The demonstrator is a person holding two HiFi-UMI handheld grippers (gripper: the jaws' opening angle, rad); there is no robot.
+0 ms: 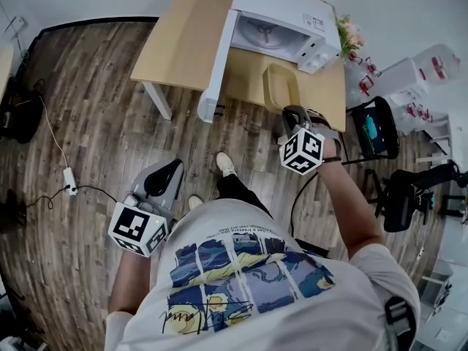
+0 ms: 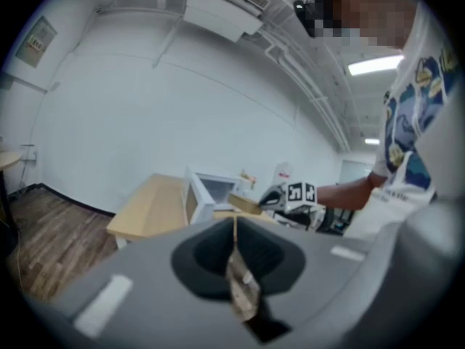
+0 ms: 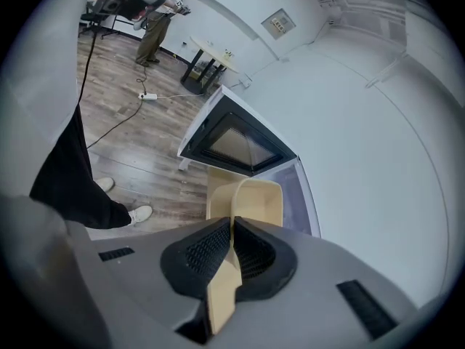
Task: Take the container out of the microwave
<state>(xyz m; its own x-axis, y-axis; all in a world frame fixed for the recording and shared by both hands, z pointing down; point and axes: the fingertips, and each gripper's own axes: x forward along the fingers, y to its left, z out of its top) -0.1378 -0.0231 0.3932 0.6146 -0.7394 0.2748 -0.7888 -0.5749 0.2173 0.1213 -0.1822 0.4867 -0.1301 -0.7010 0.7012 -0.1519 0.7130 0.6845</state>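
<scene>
A tan plastic container (image 1: 281,86) sits just outside the white microwave (image 1: 287,19), over the wooden table (image 1: 181,41). The microwave door (image 1: 218,58) stands swung wide to the left. My right gripper (image 1: 294,113) is shut on the container's near rim. The right gripper view shows the jaws (image 3: 231,227) pinching that rim, with the container (image 3: 251,201) stretching ahead toward the open door (image 3: 234,141). My left gripper (image 1: 165,172) hangs low by my body over the floor, shut with nothing gripped. From the left gripper (image 2: 234,227) I see the microwave (image 2: 212,192) and container (image 2: 244,203) far off.
A power strip with cable (image 1: 69,180) lies on the wood floor at left. Black chairs (image 1: 376,128) and white boxes (image 1: 409,72) crowd the right side. Flowers (image 1: 349,35) stand beside the microwave. My shoes (image 1: 225,164) are close to the table's front edge.
</scene>
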